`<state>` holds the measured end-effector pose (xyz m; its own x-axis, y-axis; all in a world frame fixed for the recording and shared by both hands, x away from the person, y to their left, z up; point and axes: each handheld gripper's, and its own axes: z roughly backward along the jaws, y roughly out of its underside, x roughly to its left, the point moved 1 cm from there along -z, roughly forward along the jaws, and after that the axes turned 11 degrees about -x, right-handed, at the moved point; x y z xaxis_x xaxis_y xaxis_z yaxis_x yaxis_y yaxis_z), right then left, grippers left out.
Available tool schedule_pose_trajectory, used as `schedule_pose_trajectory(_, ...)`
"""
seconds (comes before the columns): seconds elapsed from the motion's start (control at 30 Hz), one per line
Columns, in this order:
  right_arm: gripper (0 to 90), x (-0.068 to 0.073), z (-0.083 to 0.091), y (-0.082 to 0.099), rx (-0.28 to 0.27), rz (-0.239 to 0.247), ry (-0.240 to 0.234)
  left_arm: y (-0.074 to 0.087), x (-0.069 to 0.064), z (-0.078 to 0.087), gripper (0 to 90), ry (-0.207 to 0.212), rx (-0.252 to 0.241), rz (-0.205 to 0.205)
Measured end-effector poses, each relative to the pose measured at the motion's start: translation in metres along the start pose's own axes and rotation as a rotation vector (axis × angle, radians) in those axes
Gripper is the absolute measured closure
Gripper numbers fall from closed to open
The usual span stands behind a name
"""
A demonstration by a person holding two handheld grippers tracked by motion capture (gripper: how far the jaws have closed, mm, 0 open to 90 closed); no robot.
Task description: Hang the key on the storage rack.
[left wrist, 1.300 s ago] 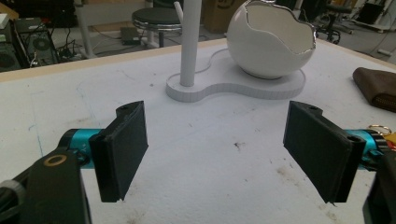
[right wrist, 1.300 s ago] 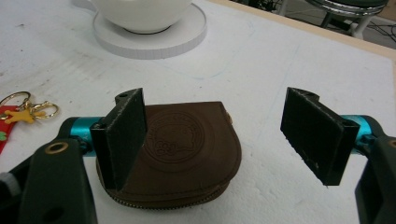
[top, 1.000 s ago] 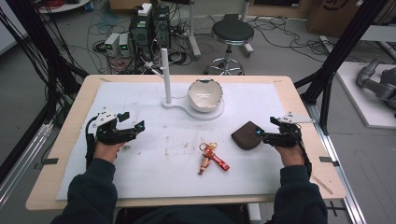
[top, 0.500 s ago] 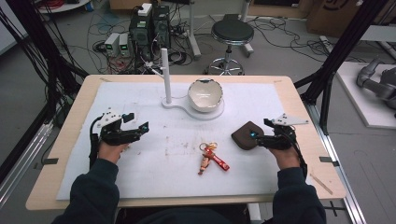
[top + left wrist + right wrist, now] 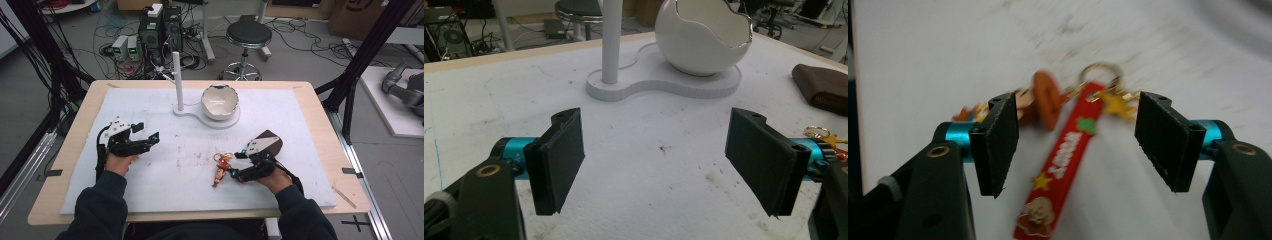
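Note:
A keychain [image 5: 219,172] with a red strap, a gold ring and an orange figure lies on the white mat, front centre. My right gripper [image 5: 231,165] has come down at it from the right. In the right gripper view the red strap [image 5: 1063,160] lies between the two pads of the right gripper [image 5: 1083,145]. The jaws have just been closing, but gaps still show on both sides of the strap, so they stand open. My left gripper [image 5: 147,132] rests at the mat's left, open, with only bare mat between the pads of the left gripper [image 5: 664,165].
A brown wallet [image 5: 270,141] lies just behind my right hand. A white stand [image 5: 220,121] at the mat's back centre carries an upright post [image 5: 177,80] and an egg-shaped bowl [image 5: 219,101]. From the left gripper view, the bowl [image 5: 701,40], wallet [image 5: 824,87] and keychain ring [image 5: 821,134] lie ahead.
My right gripper has moved left and nearer the front edge, from beside the wallet to the keychain, and its jaws have narrowed. The left hand has stayed put.

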<state>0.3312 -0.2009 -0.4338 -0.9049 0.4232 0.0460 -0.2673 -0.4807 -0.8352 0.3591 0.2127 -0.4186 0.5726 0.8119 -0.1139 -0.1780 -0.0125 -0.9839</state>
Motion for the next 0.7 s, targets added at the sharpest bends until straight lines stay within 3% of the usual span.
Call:
schedule_pose_trajectory(0.03,38.5,0.002,-0.006,0.004,0.062,0.010,-0.005,0.000,0.000,0.000,23.4,0.000,0.000,0.003)
schedule_pose_trajectory(0.07,38.5,0.002,-0.006,0.004,0.062,0.010,-0.005,0.000,0.000,0.000,23.4,-0.001,0.001,0.001)
schedule_pose_trajectory(0.1,41.7,0.000,-0.009,0.009,0.117,0.017,-0.006,0.000,0.000,0.000,23.4,-0.001,0.001,0.001)
schedule_pose_trajectory(0.37,71.3,-0.011,0.002,0.011,0.140,0.013,0.121,0.001,0.001,0.000,23.4,-0.006,0.005,0.005)
schedule_pose_trajectory(0.43,72.2,-0.013,0.004,0.011,0.146,0.017,0.150,0.001,0.002,0.000,23.5,-0.005,0.005,0.004)
schedule_pose_trajectory(0.53,72.0,-0.013,0.003,0.011,0.143,0.026,0.150,0.001,0.002,0.000,23.5,-0.008,0.007,0.007)
schedule_pose_trajectory(0.57,53.1,-0.013,0.002,0.011,0.135,0.032,0.130,0.001,0.002,0.000,23.5,-0.007,0.007,0.007)
schedule_pose_trajectory(0.6,53.1,-0.013,0.002,0.011,0.135,0.032,0.130,0.001,0.002,0.000,23.5,-0.007,0.008,0.007)
schedule_pose_trajectory(0.63,45.7,-0.014,0.000,0.012,0.141,0.013,0.153,0.001,0.002,0.000,23.5,-0.007,0.007,0.008)
schedule_pose_trajectory(0.67,45.7,-0.014,0.000,0.012,0.141,0.013,0.153,0.001,0.002,0.000,23.5,-0.007,0.008,0.008)
schedule_pose_trajectory(0.7,51.4,-0.016,0.001,0.012,0.140,-0.001,0.126,0.001,0.002,0.000,23.6,-0.006,0.009,0.007)
